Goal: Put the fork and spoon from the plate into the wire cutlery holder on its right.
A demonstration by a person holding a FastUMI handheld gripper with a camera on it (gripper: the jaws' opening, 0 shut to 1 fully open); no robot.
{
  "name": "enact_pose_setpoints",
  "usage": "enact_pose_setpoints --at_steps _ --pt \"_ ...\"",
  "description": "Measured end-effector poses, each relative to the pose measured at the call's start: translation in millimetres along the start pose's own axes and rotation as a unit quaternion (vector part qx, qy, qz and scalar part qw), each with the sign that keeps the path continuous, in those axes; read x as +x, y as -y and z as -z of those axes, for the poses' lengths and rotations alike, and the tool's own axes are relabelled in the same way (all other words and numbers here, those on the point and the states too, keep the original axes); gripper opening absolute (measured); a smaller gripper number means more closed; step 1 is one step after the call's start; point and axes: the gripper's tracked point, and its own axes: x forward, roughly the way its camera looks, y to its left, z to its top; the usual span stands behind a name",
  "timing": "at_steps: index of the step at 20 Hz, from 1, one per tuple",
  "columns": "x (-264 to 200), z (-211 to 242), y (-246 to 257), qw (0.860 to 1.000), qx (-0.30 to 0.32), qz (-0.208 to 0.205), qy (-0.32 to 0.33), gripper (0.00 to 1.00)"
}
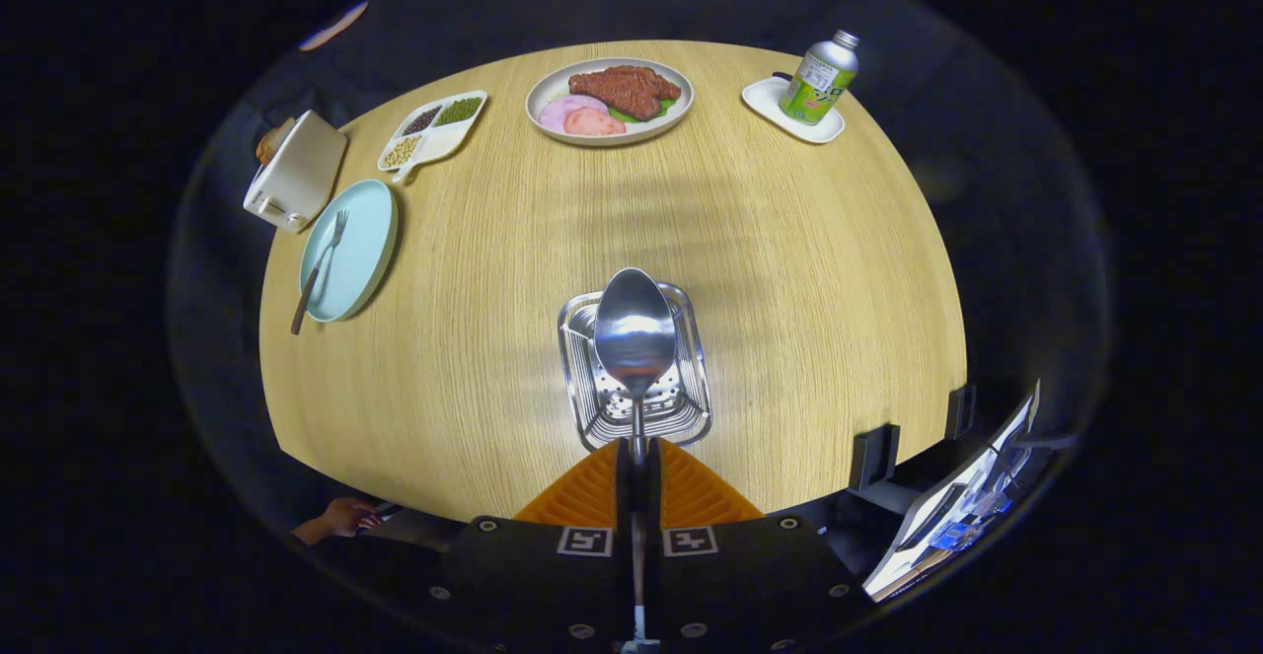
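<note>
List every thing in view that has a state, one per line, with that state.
gripper: shut on the spoon's handle
spoon: held, bowl over the wire cutlery holder
wire cutlery holder: upright on the table, nothing in it
fork: lying on the blue plate, handle over its rim
blue plate: holds the fork
bottle: upright, capped, on a white tray
toaster: bread in its slot

I see a silver spoon (pixel 634 330) over the silver wire holder (pixel 637 407), a pale blue plate (pixel 349 250), a light wood-grain table (pixel 789 269), and a green-labelled bottle (pixel 820 79) upper right.
</note>
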Motion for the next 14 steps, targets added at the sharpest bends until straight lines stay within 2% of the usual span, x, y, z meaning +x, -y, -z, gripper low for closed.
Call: enact_pose_setpoints --at_steps 4,8,11,14 --pt "5 -2 8 1.0 -0.013 0.012 -0.009 0.05" --pt "5 -14 13 1.0 0.002 0.011 0.003 0.08" --pt "-1 -30 16 0.999 0.02 0.008 0.031 0.08" --pt "-15 -56 18 0.995 0.037 0.003 0.088 0.08"
